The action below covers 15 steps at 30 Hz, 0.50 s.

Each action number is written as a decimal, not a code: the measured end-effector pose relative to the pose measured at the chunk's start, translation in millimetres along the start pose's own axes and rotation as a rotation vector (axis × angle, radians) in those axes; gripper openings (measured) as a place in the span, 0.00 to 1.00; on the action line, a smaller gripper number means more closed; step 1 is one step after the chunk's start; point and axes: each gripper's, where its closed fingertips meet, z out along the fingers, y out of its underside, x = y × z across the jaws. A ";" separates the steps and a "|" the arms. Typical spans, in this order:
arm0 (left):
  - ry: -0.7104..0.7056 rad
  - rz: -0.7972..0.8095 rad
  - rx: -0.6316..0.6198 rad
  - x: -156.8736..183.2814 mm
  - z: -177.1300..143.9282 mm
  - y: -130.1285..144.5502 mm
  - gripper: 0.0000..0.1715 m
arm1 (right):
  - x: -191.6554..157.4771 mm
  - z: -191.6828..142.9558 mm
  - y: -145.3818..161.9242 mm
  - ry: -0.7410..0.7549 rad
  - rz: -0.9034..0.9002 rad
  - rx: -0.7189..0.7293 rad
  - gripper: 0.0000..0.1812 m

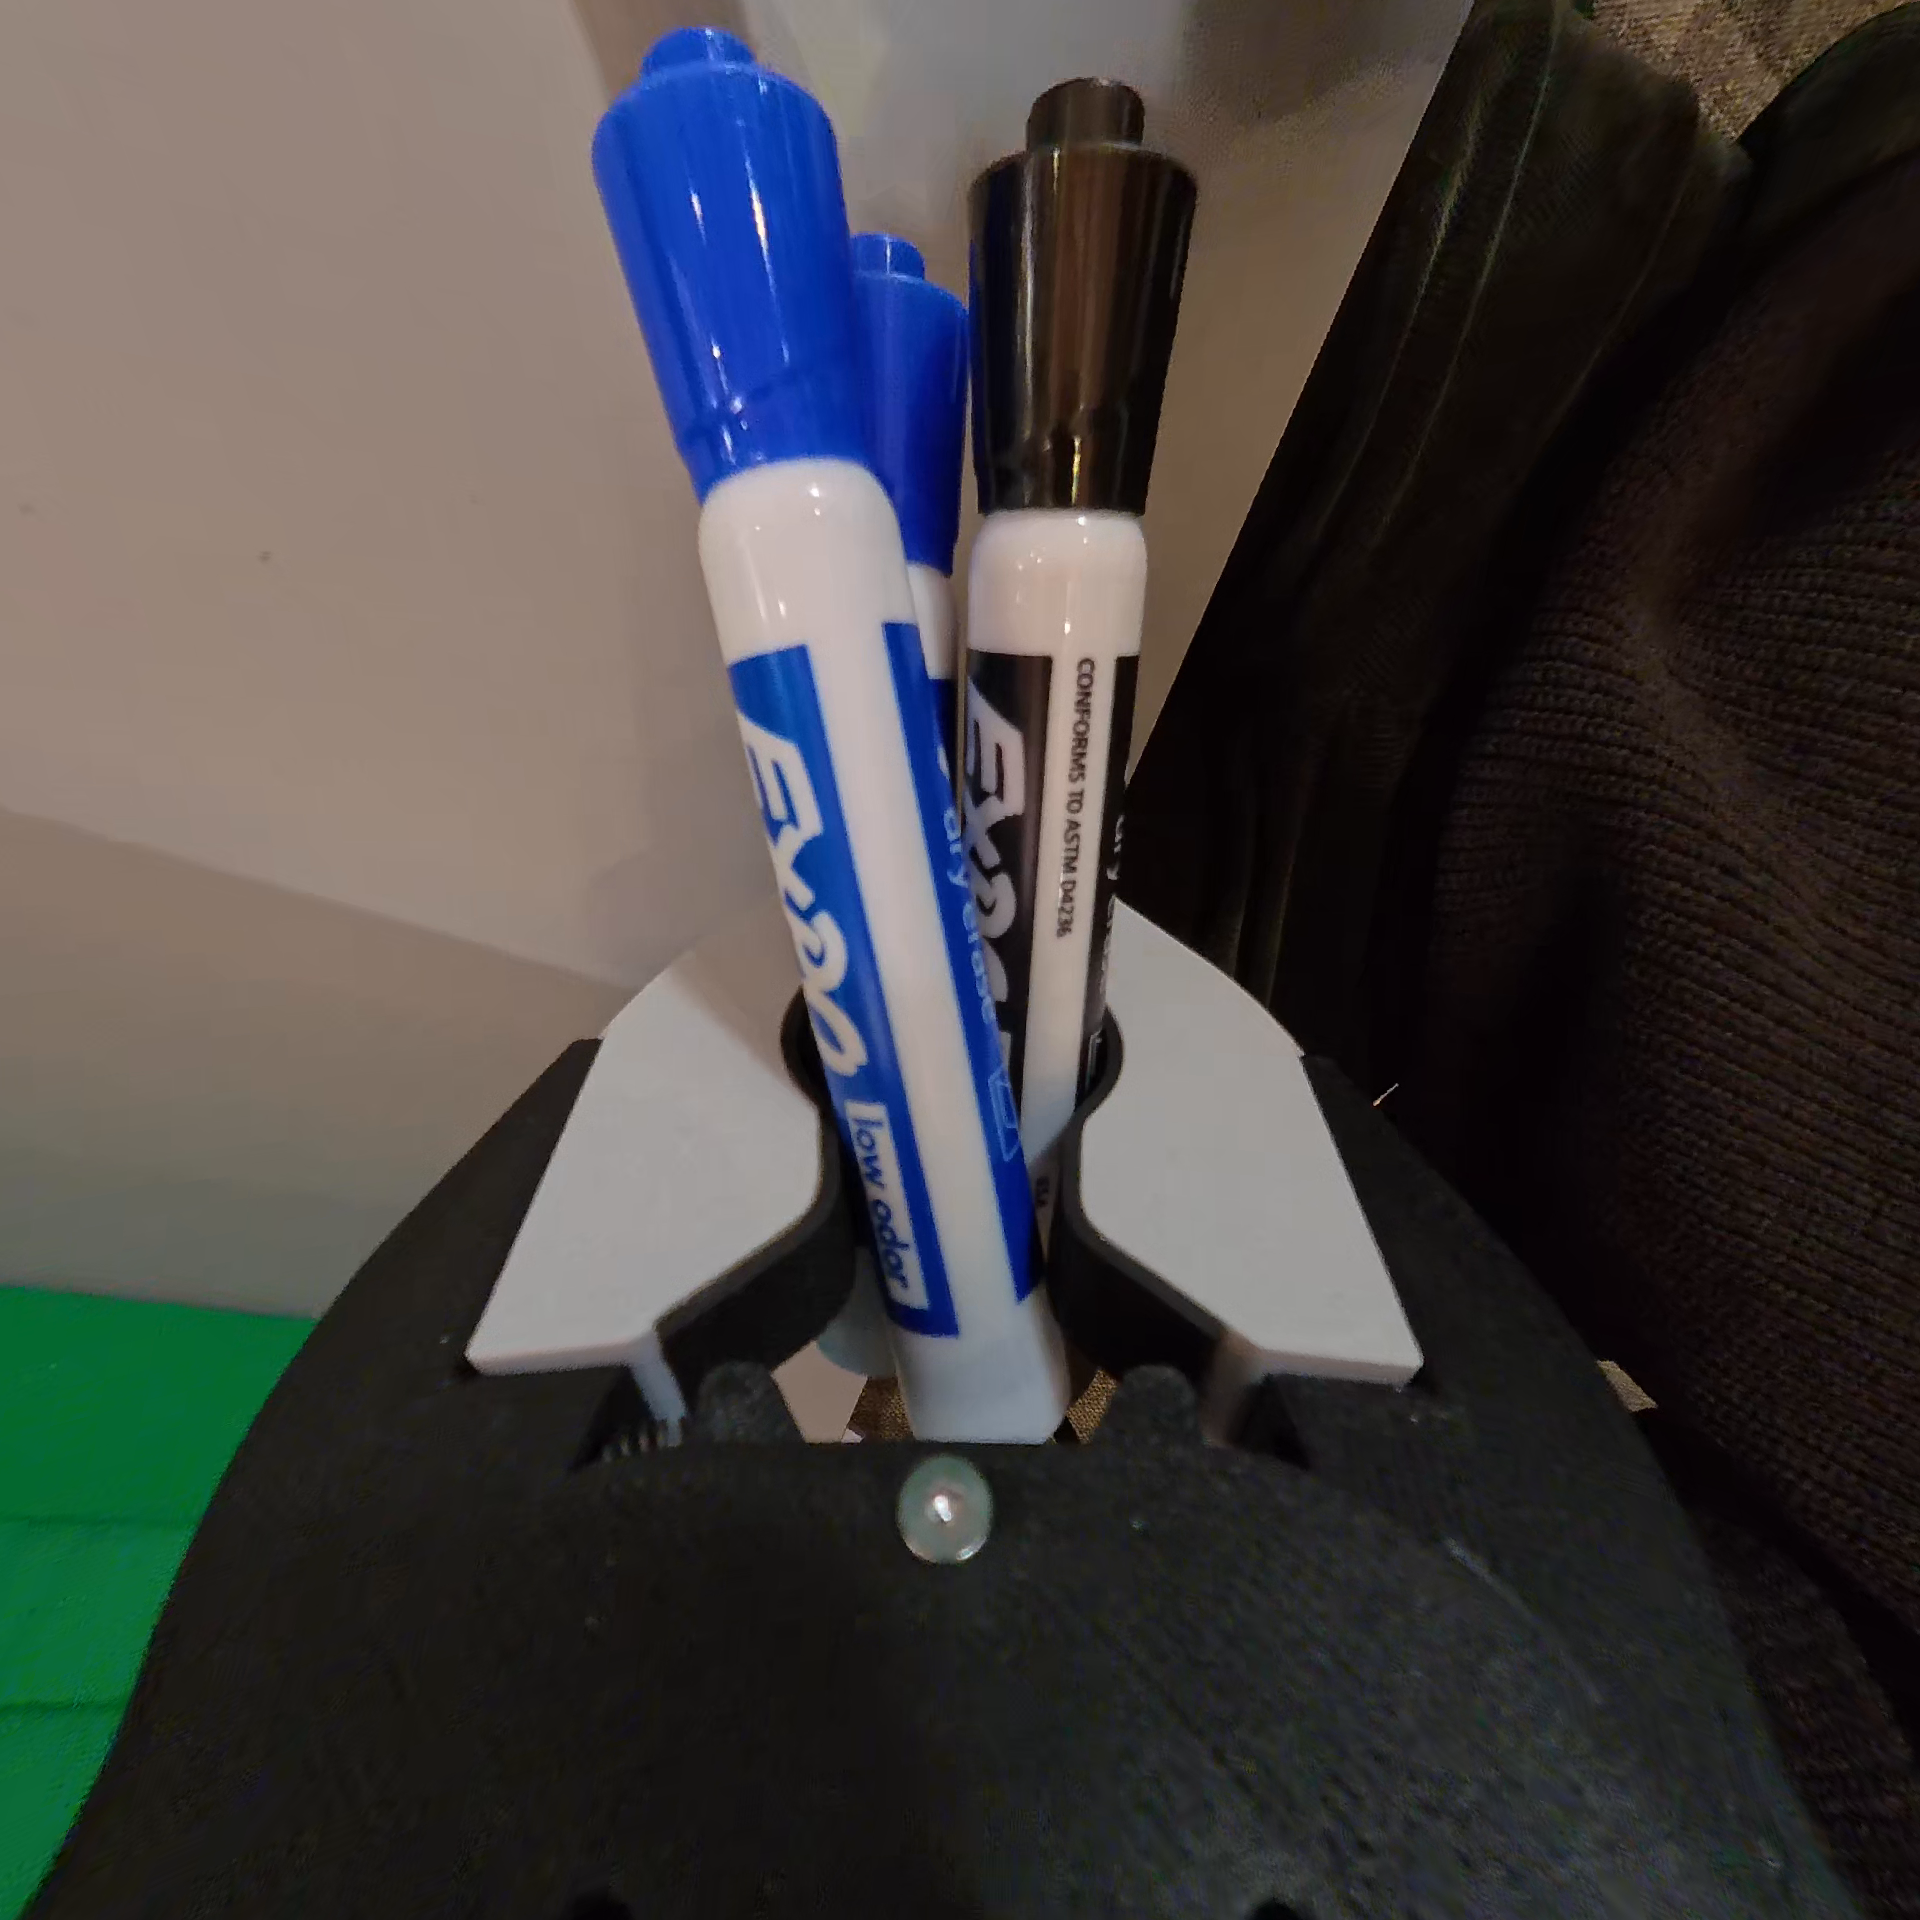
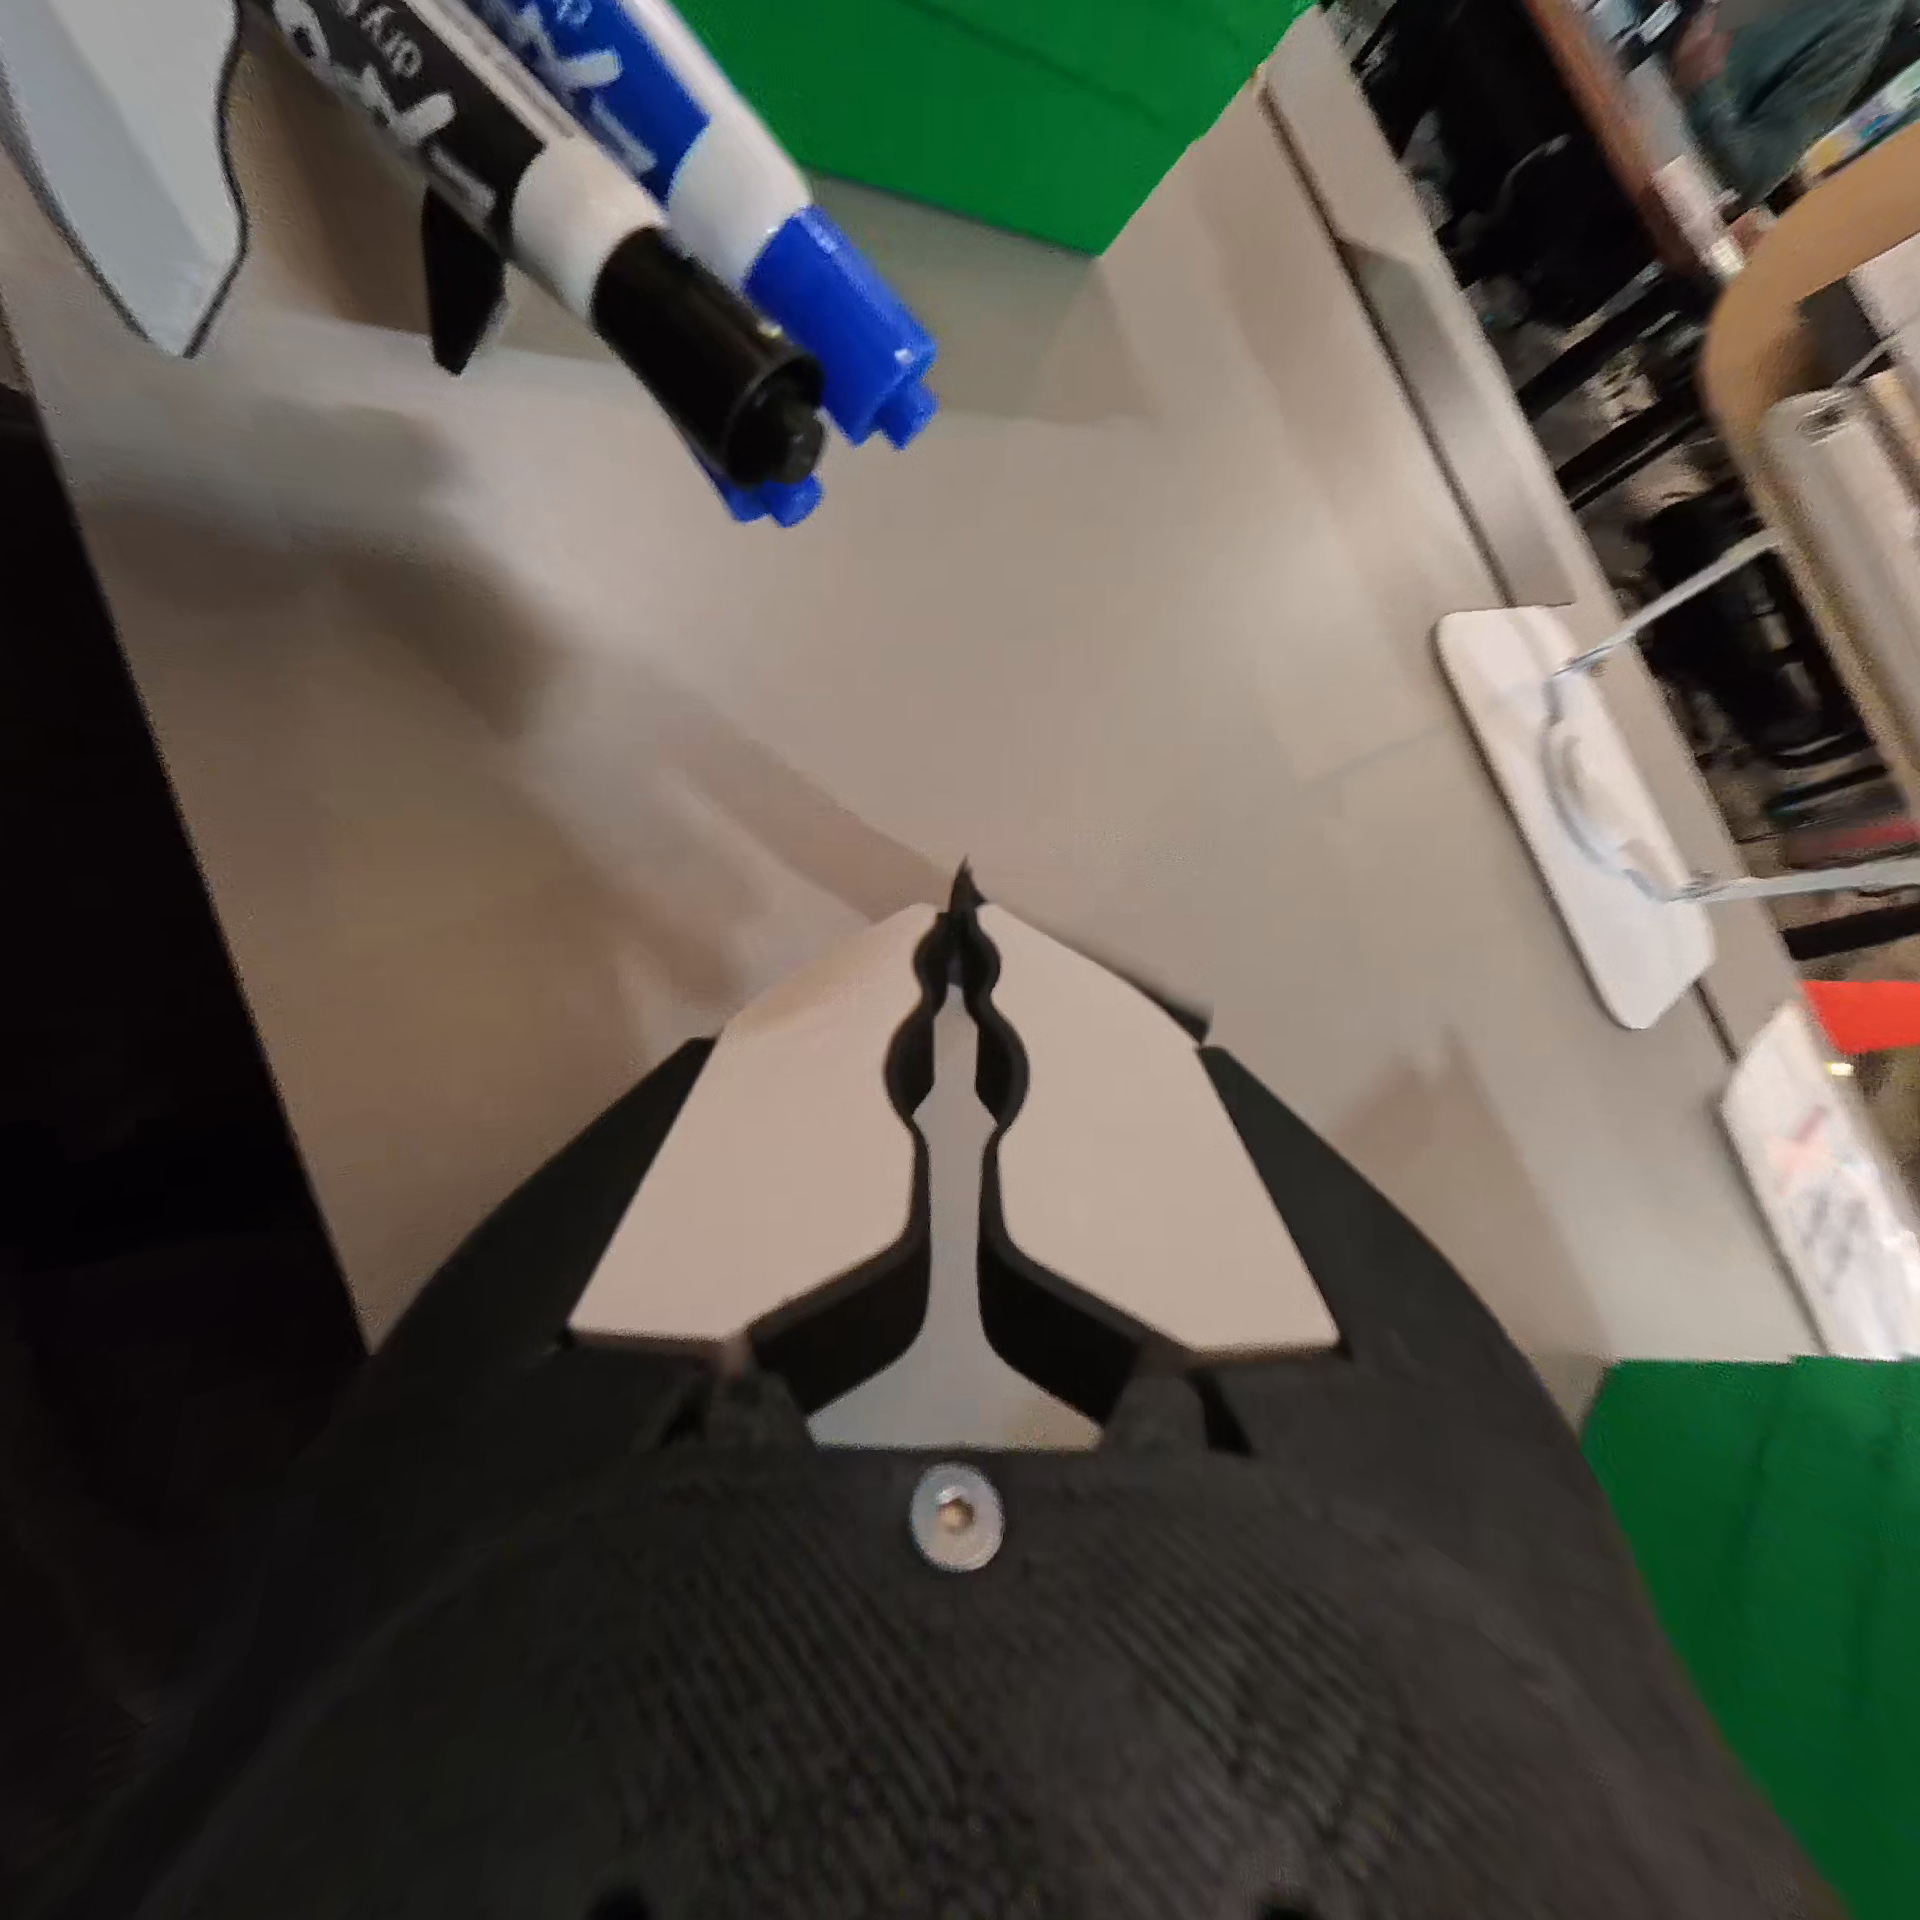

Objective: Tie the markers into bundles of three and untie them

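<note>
My left gripper [image 1: 951,1039] is shut on a bundle of three dry-erase markers. A blue-capped marker [image 1: 821,727] stands in front at the left, a second blue-capped marker [image 1: 909,416] sits behind it, and a black-capped marker [image 1: 1070,623] stands at the right. Their caps point away from the camera. The same bundle shows at the upper left of the right wrist view, the black cap [image 2: 707,364] beside a blue cap [image 2: 831,312], held by the other gripper [image 2: 135,208]. My right gripper [image 2: 961,914] is shut and empty above the beige tabletop [image 2: 935,675].
A dark knitted sleeve [image 1: 1610,831] fills the right of the left wrist view. Green blocks lie at the far edge [image 2: 935,104] and lower right [image 2: 1766,1558]. A white stand with a clear wire holder [image 2: 1579,810] sits at the table's right edge, with shelving beyond. One gripper's finger ends stand about 15 cm off the other's.
</note>
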 end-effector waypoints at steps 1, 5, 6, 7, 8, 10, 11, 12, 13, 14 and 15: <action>0.000 -0.001 0.000 0.0 0.0 0.2 0.26 | 8.2 -3.7 -0.1 0.033 -0.026 -0.001 0.01; 0.001 -0.002 0.003 -0.7 -0.5 0.7 0.26 | 42.6 -23.8 3.9 0.169 -0.364 -0.069 0.01; 0.002 -0.003 0.005 -0.9 -0.8 0.6 0.26 | 41.7 -26.5 8.2 0.137 -0.500 -0.111 0.01; 0.003 -0.004 0.006 -0.8 -1.0 0.4 0.26 | 35.5 -27.6 16.3 0.059 -0.618 -0.166 0.01; 0.003 -0.006 0.004 -0.8 -0.9 0.7 0.26 | 26.8 -28.2 27.0 -0.048 -0.710 -0.234 0.01; -0.003 -0.012 -0.005 -1.5 -0.6 1.7 0.26 | 21.2 -29.9 43.3 -0.183 -0.849 -0.379 0.01; -0.004 -0.013 -0.008 -1.3 -0.6 2.1 0.26 | 19.3 -31.9 50.4 -0.244 -0.915 -0.448 0.01; -0.003 -0.012 -0.008 -0.6 -0.8 1.9 0.26 | 19.5 -33.2 54.7 -0.282 -0.990 -0.504 0.01; -0.003 -0.012 -0.006 -0.3 -1.1 1.3 0.26 | 19.5 -33.4 56.3 -0.308 -1.072 -0.541 0.01; -0.003 -0.011 -0.003 -0.4 -1.5 0.4 0.26 | 17.8 -33.3 57.4 -0.340 -1.146 -0.566 0.01; -0.004 -0.011 -0.001 -0.4 -1.8 -0.2 0.26 | 15.1 -33.1 58.6 -0.372 -1.206 -0.592 0.01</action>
